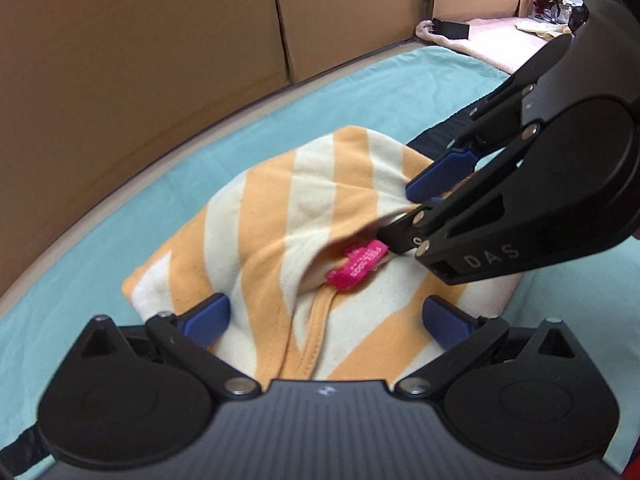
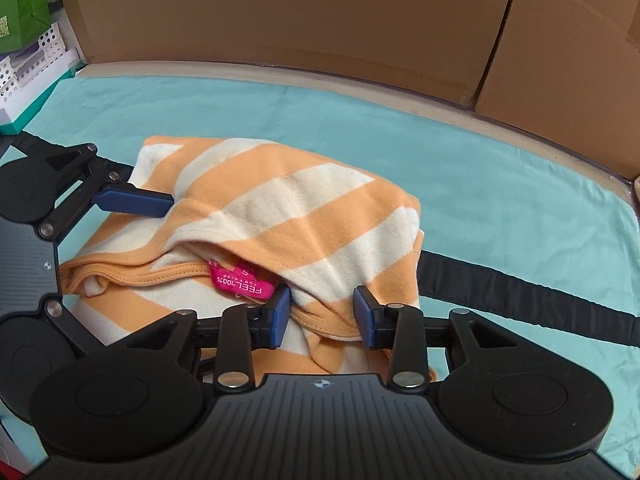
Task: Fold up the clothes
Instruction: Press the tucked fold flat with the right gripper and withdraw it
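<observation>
A folded striped shirt (image 2: 280,208) is seen on the counter (image 2: 500,184); both the left tool (image 1: 326,320) and right tool (image 2: 322,312) are released, straddling it.

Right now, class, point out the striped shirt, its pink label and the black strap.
striped shirt (image 2: 304,196), right wrist view, top fold.
pink label (image 2: 240,282), right wrist view, printed face.
black strap (image 2: 520,284), right wrist view, middle.

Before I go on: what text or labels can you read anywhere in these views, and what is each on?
"FEEL-100%" on the pink tag sewn at the striped garment neckline.
"S" on the same tag; the tiny line between is unreadable.
"DAS" on the right hand-held gripper arm.
Green bag: printed code, too small to read.
</observation>
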The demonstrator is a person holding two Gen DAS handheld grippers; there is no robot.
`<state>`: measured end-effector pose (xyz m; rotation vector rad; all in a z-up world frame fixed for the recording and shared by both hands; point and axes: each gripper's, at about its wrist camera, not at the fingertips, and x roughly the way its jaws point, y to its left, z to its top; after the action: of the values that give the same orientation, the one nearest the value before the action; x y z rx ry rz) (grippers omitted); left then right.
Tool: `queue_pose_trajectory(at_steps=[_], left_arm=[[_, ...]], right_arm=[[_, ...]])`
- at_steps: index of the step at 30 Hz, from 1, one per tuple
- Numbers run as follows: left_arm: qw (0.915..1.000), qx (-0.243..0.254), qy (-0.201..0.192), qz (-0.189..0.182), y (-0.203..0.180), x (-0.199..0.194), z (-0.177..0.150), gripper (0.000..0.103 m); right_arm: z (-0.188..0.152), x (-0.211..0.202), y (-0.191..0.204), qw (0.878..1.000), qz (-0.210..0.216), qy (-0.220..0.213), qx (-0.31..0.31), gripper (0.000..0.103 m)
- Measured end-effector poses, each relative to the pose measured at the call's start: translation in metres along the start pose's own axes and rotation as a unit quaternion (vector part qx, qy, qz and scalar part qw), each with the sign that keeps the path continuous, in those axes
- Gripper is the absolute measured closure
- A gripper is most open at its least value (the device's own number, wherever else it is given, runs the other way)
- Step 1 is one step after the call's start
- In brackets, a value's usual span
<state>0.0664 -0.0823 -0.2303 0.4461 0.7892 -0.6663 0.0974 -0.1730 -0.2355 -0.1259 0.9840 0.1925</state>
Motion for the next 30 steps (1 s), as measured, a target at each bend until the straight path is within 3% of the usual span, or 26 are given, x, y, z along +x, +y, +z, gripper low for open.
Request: queue_pose_trajectory(at_steps=[3,6,7,8,11,14,16,18,24,25,30], left_arm=[[0.9998,-0.016,0.007,0.003,0.002,-0.003,0.008,0.001],[0.9989,-0.045,0.009,0.008,0.006,-0.009,0.019,0.001],[0.9985,-0.052,0.009,0.015,0.008,-0.011,0.022,0.001],[0.9980,-0.056,0.008,0.030,0.008,-0.012,0.024,0.001],[0.9951,-0.067,0.007,0.072,0.010,-0.015,0.030,0.001],[0.9916,-0.095,0.002,0.088,0.022,-0.014,0.035,0.001],[0.9895,-0.115,-0.013,0.087,0.031,-0.015,0.036,0.001],[0.9884,-0.125,-0.018,0.085,0.038,-0.010,0.036,0.001],[0.9920,-0.099,0.006,0.078,0.037,0.021,0.026,0.001],[0.9922,-0.101,-0.001,0.073,0.038,0.021,0.021,0.001],[0.9943,-0.095,-0.034,0.036,0.046,0.001,0.015,0.001]], right_arm=[[0.002,-0.006,-0.006,1.000,0.004,0.010,-0.006,0.065],[0.004,-0.028,-0.011,1.000,0.001,-0.016,-0.009,0.059],[0.003,-0.036,-0.011,0.999,-0.008,-0.032,-0.012,0.049],[0.004,-0.038,-0.010,0.999,-0.018,-0.043,-0.015,0.046],[0.009,-0.042,-0.016,0.997,-0.029,-0.067,-0.003,0.045],[0.021,-0.032,-0.024,0.997,-0.026,-0.072,0.016,0.053],[0.027,-0.028,-0.026,0.997,-0.022,-0.077,0.025,0.067],[0.031,-0.022,-0.026,0.996,-0.016,-0.079,0.033,0.070],[0.041,0.002,-0.023,0.997,0.010,-0.070,0.042,0.071],[0.039,0.011,-0.024,0.997,0.011,-0.055,0.044,0.072],[0.035,0.015,-0.039,0.997,0.032,-0.058,0.047,0.070]])
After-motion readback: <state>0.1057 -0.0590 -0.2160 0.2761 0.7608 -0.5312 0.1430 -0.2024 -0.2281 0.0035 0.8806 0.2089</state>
